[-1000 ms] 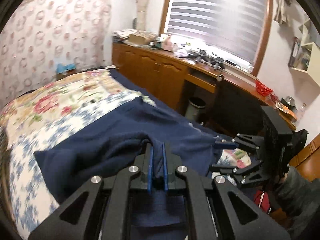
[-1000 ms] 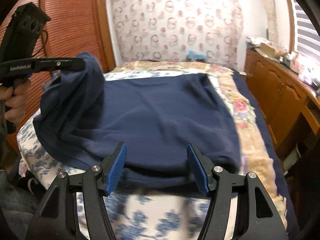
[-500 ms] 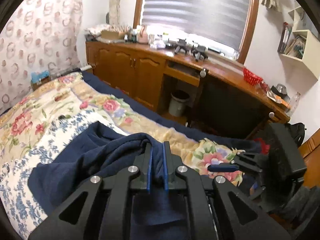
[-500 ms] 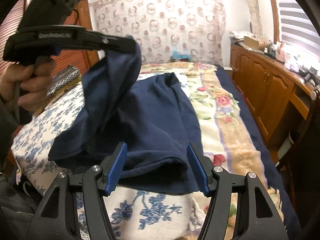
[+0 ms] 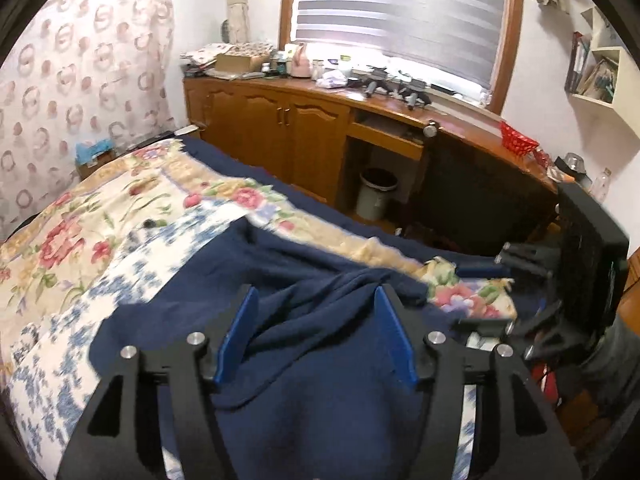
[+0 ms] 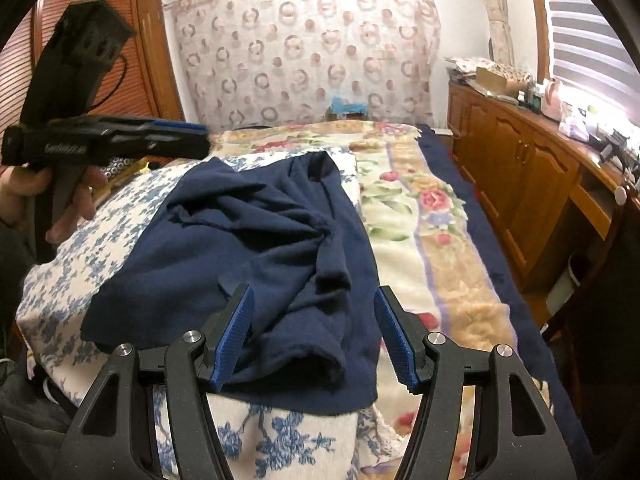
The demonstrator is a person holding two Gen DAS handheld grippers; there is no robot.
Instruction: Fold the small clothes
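Released a moment ago, the navy blue knit garment (image 6: 256, 256) now lies crumpled on the bed instead of hanging from the left gripper (image 5: 316, 332), whose blue-padded jaws were pinched shut on a fold of it a second ago and are opening now. Cloth shows between and beneath those pads in the left wrist view, but they do not press on it. From the right wrist view the same gripper (image 6: 192, 136) hangs in the air at the far left, clear of the fabric, with a person's hand (image 6: 44, 196) on its grip.

The right gripper (image 6: 314, 336) stands wide over the garment's near edge, as it did before, closed on nothing; its left pad is just beside a fold.

The garment rests on a blue-and-white floral sheet (image 6: 76, 264), its right edge reaching a cream blanket with pink roses (image 6: 416, 216). To the right of the bed runs a long brown wooden cabinet (image 6: 516, 172) with a cluttered top below a window with striped blinds (image 5: 396, 12). A grey waste bin (image 5: 376, 196) stands in the cabinet's gap, and a small red basket (image 5: 518, 142) sits on its top. A curtain with ring patterns (image 6: 304, 48) hangs beyond the far end.
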